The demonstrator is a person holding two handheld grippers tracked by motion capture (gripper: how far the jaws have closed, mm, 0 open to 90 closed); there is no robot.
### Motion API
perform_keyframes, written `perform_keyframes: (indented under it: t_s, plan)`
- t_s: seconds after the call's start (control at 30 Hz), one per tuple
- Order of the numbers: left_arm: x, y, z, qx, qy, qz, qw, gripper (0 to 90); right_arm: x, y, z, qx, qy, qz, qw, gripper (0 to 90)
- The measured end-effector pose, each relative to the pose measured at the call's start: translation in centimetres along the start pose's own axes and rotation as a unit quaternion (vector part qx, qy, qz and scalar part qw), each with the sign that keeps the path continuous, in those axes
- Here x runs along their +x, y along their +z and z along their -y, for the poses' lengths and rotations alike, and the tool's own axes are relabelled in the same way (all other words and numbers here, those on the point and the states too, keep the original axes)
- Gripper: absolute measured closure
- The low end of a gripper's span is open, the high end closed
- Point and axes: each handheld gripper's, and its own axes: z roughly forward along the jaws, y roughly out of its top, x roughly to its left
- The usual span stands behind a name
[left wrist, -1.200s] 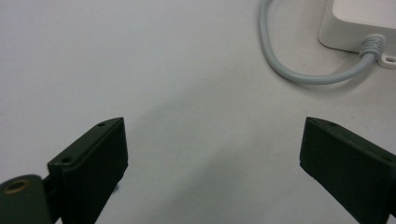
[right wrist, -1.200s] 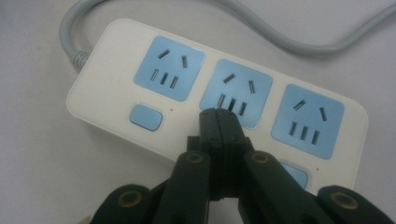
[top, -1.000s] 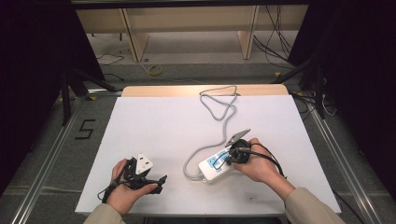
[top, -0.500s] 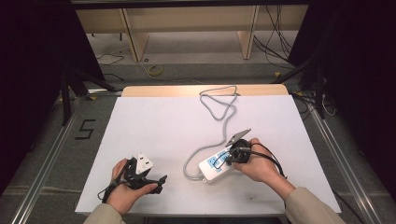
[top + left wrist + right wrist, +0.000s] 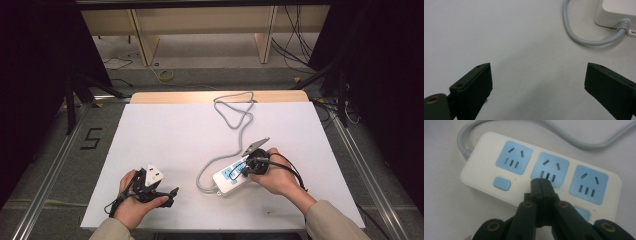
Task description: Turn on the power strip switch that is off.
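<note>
A white power strip [image 5: 230, 179] with three blue sockets lies right of the table's middle, and its grey cable [image 5: 235, 114] loops toward the far edge. My right gripper [image 5: 243, 169] is shut with nothing between its jaws. In the right gripper view its tips [image 5: 541, 183] sit at the lower edge of the middle socket [image 5: 550, 168] and hide the strip just below it. A blue button [image 5: 502, 183] shows under the left socket. My left gripper [image 5: 170, 194] rests near the front left, apart from the strip. Its jaws [image 5: 537, 85] stand wide open over bare table.
The white table [image 5: 165, 135] stretches wide at the left and back. The cable's bend [image 5: 584, 40] and the strip's cord end [image 5: 616, 15] lie ahead of the left gripper. Wooden shelving [image 5: 200, 30] and floor cables stand beyond the far edge.
</note>
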Motion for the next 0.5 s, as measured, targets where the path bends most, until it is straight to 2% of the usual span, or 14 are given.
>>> perform_keyframes:
  t_s: [0.5]
  plan:
    - [0.03, 0.0, -0.02, 0.0, -0.001, 0.0, 1.0, 7.4, -0.01, -0.01, 0.01, -0.001, 0.001, -0.001, 1.0, 90.0]
